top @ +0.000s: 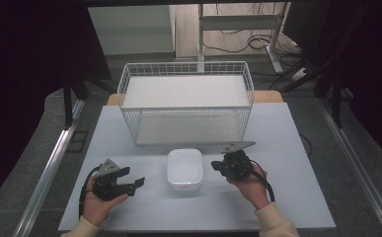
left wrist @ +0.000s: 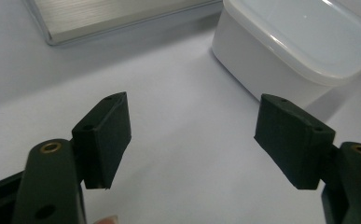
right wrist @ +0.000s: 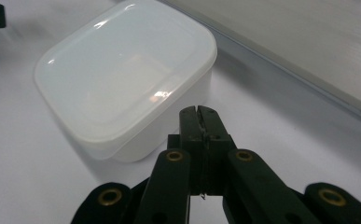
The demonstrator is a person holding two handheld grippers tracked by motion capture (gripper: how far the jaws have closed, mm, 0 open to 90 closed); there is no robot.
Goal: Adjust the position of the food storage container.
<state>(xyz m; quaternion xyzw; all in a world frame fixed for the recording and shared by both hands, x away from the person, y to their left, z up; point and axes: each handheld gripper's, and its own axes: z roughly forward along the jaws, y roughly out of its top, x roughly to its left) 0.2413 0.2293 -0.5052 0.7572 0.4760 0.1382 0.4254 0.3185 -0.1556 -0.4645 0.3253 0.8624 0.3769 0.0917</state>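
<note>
- My left gripper (top: pixel 132 183) rests on the near left of the table (top: pixel 287 197), its jaws spread wide with nothing between them; its own view shows bare tabletop between my two black pads (left wrist: pixel 104 135).
- My right gripper (top: pixel 217 166) hangs just right of the box, jaws pressed tight together and holding nothing, as the right gripper view shows, with the tips (right wrist: pixel 198 122) pointing at the near corner of the box.
- The white box (top: pixel 184 168) sits in the near middle of the table, between my two grippers and just in front of the wire basket (top: pixel 185 101).
- Progress, as I judge it: hardly begun. The lid (right wrist: pixel 122 77) is on, the box stands untouched on the table, and the basket looks empty. Whatever is to be done with the box, gripping it comes first.
- The box is smooth, glossy plastic, square with well-rounded corners and a slightly recessed, milky lid that catches the light.
- The basket is white wire mesh, rectangular, with open sides and a flat pale floor.
- The table is matt pale grey; my pads look like dull, soft black blocks.
</note>
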